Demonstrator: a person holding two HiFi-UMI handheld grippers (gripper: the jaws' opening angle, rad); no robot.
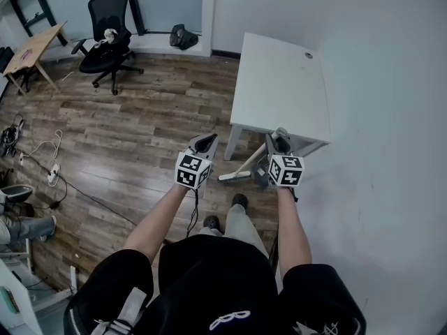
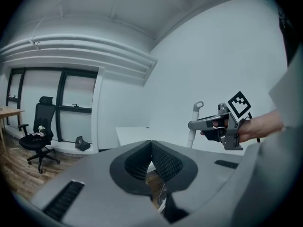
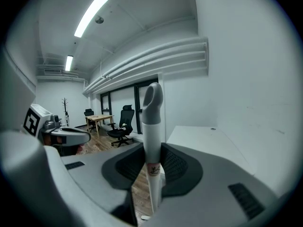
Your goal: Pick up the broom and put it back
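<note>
A wood floor (image 1: 140,131) carries a white table (image 1: 279,82) set against the wall. Near its front leg the broom (image 1: 239,169) stands upright, bristles low, perhaps touching the floor. The right gripper (image 3: 152,162) is clamped on its white handle. The left gripper (image 2: 151,148), alongside, has its jaws together and empty.

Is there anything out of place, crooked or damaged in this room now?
Nothing looks damaged or spilled. Loose cables and a power strip lie across the wooden floor at the left. The broom is slanted, its handle clamped in the right tool.

White-handled broom (image 3: 152,141) clamped in right tool (image 3: 152,163)
</note>
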